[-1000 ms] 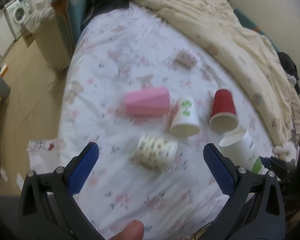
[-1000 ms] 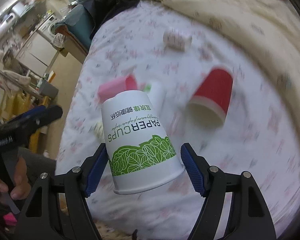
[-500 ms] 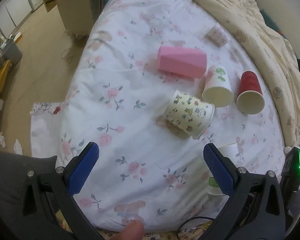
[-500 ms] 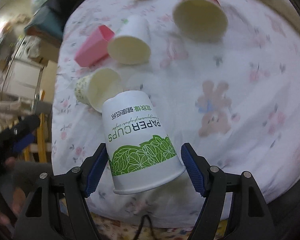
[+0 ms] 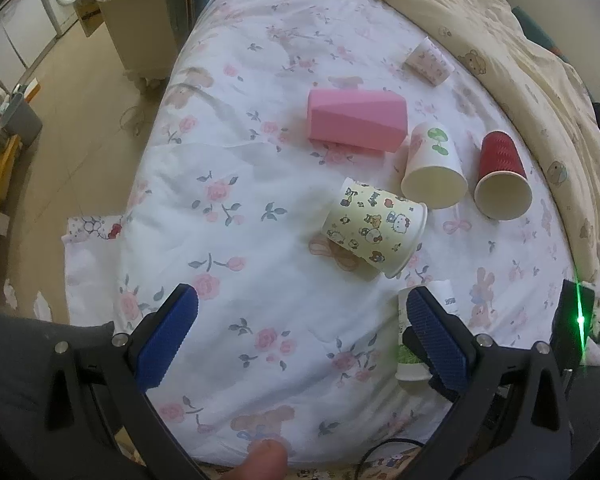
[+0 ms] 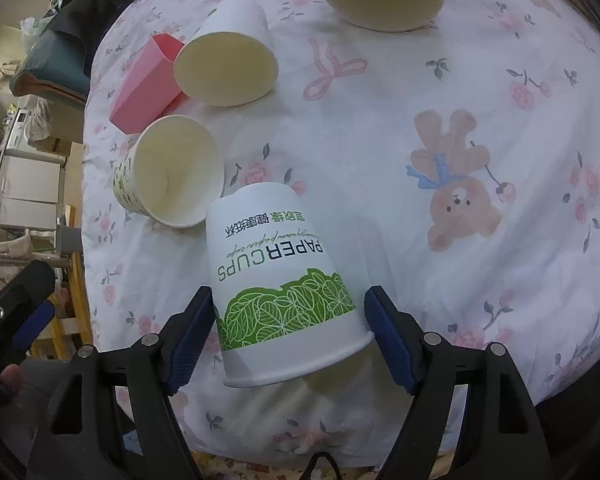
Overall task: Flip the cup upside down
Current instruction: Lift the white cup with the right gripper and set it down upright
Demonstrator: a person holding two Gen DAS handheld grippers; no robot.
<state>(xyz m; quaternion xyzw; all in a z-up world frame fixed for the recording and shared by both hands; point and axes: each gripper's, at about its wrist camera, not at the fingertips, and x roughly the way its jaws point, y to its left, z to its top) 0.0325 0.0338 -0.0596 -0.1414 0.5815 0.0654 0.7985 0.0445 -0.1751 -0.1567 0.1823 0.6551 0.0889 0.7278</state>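
My right gripper [image 6: 288, 328] is shut on a white paper cup with green leaves [image 6: 278, 280]. The cup is upside down, its rim toward me and its base pointing away, just above the flowered bed sheet [image 6: 440, 80]. The same cup [image 5: 410, 356] shows in the left wrist view behind my left gripper's right finger [image 5: 436, 336]. My left gripper [image 5: 296, 332] is open and empty over the near part of the sheet [image 5: 228, 248].
Several other cups lie on their sides: a cartoon cup [image 5: 374, 226], a white cherry cup [image 5: 434, 168], a red cup [image 5: 500, 176], a pink faceted cup [image 5: 356, 120] and a small patterned cup [image 5: 428, 60]. A cream quilt [image 5: 500, 32] lies at the right. Floor and furniture are left of the bed.
The right gripper has tipped down and lowered the leaf cup toward the sheet, closer to the cartoon cup. The left gripper has shifted a little nearer the bed.
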